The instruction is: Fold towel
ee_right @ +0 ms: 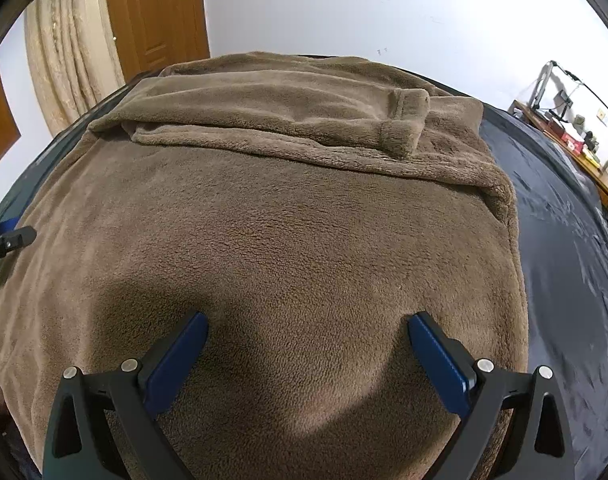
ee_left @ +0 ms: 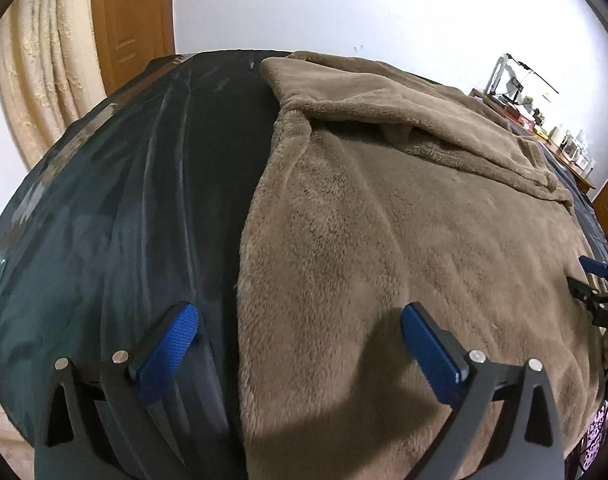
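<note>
The brown towel (ee_right: pixel 287 240) lies spread out on a dark sheet (ee_left: pixel 115 208) on what looks like a bed, and its far edge is already turned over toward us in a lumpy flap (ee_right: pixel 263 120). The left hand-held gripper (ee_left: pixel 299 344) is wide open with nothing in it. One of its fingers is over the dark sheet and the other is over the towel's left edge. The right hand-held gripper (ee_right: pixel 308 348) is wide open too, with nothing in it, and it hangs over the near middle part of the towel. Some things could go wrong from here. The left one could pinch the dark sheet along with the towel, because it sits right across the edge. The right one is not at a corner, so it could grab a bunch of fluff in the middle and make the fold crooked. The towel is thick and soft, so it could slip out or bunch up. The lumpy flap could also stay messy inside the next fold. Some parts are hard to see. The near edge and near corners of the towel are cut off below both grippers. I cannot tell if the fingertips touch the cloth. The round lens bends everything near the sides.
</note>
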A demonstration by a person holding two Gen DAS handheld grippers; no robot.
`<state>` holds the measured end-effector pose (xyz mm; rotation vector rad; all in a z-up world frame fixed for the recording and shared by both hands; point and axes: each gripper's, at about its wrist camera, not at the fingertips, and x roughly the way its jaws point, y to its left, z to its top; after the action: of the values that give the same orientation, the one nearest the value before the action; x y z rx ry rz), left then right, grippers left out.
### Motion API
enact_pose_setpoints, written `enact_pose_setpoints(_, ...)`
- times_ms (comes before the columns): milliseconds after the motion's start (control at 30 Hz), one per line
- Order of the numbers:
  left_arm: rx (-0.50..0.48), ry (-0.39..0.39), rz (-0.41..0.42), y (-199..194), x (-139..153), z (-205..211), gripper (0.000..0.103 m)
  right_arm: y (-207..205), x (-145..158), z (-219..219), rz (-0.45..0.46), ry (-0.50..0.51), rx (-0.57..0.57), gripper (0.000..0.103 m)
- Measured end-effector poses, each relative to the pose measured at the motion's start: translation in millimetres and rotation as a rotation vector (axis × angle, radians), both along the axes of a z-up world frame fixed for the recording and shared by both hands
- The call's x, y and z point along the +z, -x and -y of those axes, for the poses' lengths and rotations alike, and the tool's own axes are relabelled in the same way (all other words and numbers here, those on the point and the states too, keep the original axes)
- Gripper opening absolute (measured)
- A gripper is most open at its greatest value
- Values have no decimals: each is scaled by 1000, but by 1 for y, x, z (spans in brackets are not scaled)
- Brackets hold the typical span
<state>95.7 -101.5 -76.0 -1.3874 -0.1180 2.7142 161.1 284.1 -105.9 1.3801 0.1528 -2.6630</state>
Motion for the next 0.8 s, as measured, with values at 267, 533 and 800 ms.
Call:
enact_pose_setpoints(267,-38,-122,-4,-25,5,22,102,-43,16,-7,-108,67,49,102)
enact_pose_setpoints(533,-114,-241,14,-58,10,41,102,-117,19,-38,-125,234,141,102)
enact_pose_setpoints(800,-253,-317,18,-105,17,47,102,-168,16,-81,-135,380,77,102)
